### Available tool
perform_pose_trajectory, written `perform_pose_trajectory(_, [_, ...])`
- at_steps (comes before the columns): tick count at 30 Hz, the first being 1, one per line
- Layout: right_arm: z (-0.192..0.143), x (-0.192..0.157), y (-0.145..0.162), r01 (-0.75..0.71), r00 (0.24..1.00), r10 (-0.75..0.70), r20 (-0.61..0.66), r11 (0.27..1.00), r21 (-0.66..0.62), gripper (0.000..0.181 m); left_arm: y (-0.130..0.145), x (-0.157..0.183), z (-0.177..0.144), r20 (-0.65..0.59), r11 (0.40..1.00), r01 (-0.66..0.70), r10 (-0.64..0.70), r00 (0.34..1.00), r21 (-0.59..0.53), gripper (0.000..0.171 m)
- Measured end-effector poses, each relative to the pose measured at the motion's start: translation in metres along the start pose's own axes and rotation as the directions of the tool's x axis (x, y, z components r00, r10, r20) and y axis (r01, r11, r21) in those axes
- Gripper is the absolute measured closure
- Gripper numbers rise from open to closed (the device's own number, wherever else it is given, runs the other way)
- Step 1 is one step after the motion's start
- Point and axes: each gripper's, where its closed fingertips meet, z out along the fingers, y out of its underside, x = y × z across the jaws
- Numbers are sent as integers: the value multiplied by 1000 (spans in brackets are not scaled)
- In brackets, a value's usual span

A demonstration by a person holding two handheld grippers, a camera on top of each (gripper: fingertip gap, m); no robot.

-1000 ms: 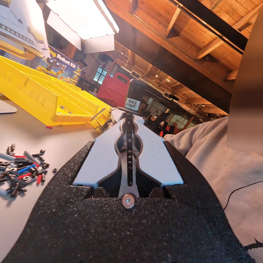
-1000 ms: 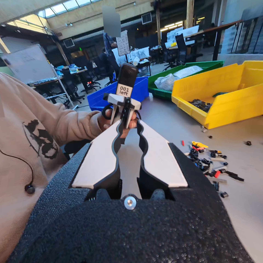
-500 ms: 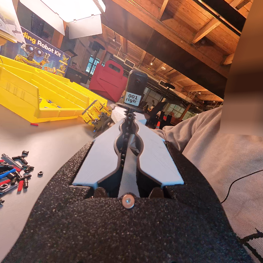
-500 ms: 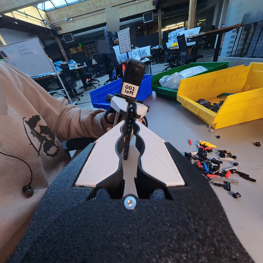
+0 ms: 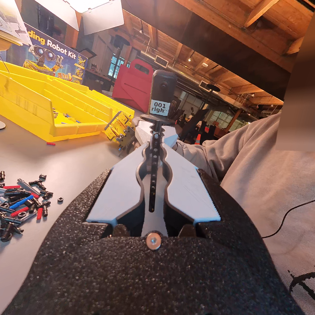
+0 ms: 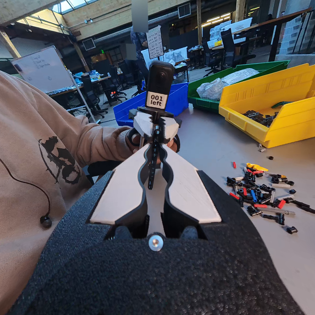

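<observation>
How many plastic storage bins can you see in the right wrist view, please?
3: a blue bin at centre back, a green bin to its right, a yellow bin at far right. More may lie outside the frame.

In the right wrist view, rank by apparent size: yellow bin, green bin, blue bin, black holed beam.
1. yellow bin
2. green bin and blue bin: partly hidden, farther off, unsure
3. black holed beam

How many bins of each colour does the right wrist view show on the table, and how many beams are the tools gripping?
Blue bin: 1
Green bin: 1
Yellow bin: 1
Black beam, gripped by the left tool and the right tool: 1
Total: 4
</observation>
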Motion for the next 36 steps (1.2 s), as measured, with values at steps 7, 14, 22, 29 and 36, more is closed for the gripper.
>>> perform_pose_trajectory(7, [-7, 3, -8, 50, 999, -49, -24, 998, 41, 167, -5, -1, -4, -13, 999, 48, -48, 999, 17, 165])
perform_pose_trajectory(14, [-8, 0, -9, 257, 963, -255, -90, 966, 11, 177, 0, 3, 0, -71, 990, 138, -138, 988, -6, 165])
perform_pose_trajectory(22, [-8, -3, 4, 536, 823, -554, -124, 831, -149, 178, 15, 1, 0, -130, 911, 400, -410, 903, -100, 165])
perform_pose_trajectory(29, [-8, 2, 11, 649, 706, -693, -145, 715, -258, 180, 18, -6, -2, -116, 881, 466, -473, 873, -88, 166])
perform_pose_trajectory(36, [-27, 11, -11, 554, 794, -568, -218, 823, -126, 181, -42, -27, -42, -68, 911, 367, -360, 930, 188, 167])
